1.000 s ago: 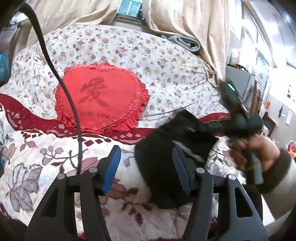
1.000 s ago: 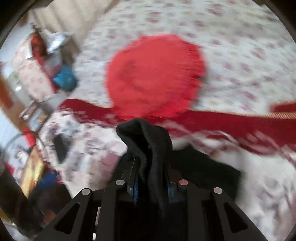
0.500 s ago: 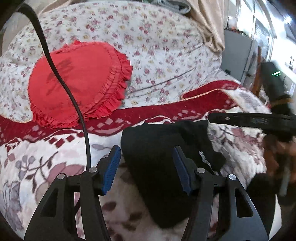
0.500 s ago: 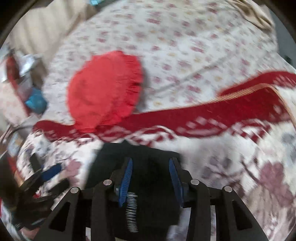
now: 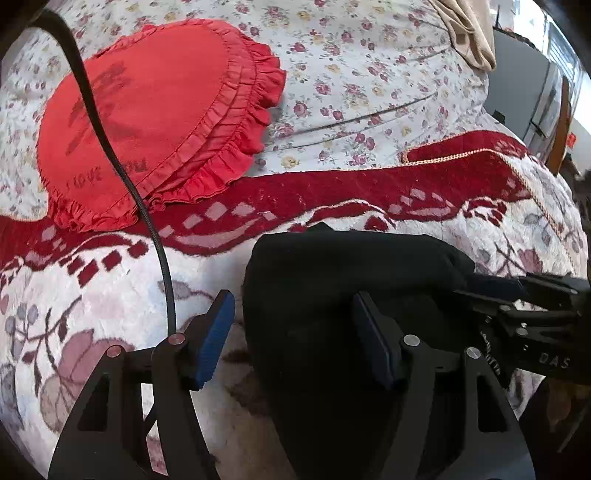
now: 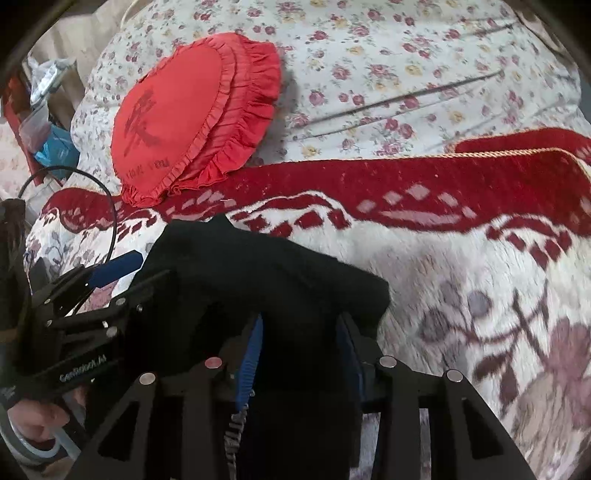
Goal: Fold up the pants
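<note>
- Setting: bedroom in a private home.
- Bed covering: plush blanket [image 5: 110, 306] in white with a dark-red border band and large floral motifs, spread across the near part of the bed.
- Second layer: quilt [image 5: 369, 74] in pale fabric printed with small roses, lying beyond the blanket.
- Decorative item: red heart-shaped cushion [image 5: 155, 110] with ruffled edge (dark character and the words "I love you" on its face), resting on the quilt and overlapping the red border.
- Window dressing: beige curtain [image 5: 469, 33], upper right.
- Bedside clutter: blue plastic bag [image 6: 55, 151] and other items too blurred to tell, left edge of the right wrist view.
</note>
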Motion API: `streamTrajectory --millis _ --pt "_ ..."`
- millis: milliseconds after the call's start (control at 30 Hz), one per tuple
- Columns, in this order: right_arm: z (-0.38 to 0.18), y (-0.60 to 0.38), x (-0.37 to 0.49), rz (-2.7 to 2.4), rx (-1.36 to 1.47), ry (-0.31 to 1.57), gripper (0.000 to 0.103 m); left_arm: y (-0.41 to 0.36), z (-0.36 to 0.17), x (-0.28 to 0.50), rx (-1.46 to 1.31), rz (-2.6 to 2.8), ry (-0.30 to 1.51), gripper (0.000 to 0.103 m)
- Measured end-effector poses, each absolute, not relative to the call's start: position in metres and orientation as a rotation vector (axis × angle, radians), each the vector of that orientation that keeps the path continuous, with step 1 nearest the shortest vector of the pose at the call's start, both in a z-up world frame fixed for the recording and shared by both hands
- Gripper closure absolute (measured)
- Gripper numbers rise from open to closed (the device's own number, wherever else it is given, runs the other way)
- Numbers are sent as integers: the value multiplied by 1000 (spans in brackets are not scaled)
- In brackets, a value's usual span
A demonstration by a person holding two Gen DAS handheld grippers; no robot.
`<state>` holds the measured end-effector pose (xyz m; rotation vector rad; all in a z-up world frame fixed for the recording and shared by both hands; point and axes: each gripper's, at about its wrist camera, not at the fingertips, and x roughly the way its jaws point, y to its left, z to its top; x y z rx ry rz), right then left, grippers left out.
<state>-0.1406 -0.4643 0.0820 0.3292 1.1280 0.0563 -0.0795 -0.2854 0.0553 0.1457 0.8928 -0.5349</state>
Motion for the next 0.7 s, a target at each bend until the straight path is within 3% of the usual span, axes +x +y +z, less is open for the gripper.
streamTrajectory --millis 233,700 --pt "115 -450 -174 89 324 1061 62 -273 77 -99 140 -527 868 37" --pt "86 -428 -210 36 233 1142 61 -275 71 -133 169 -532 899 37"
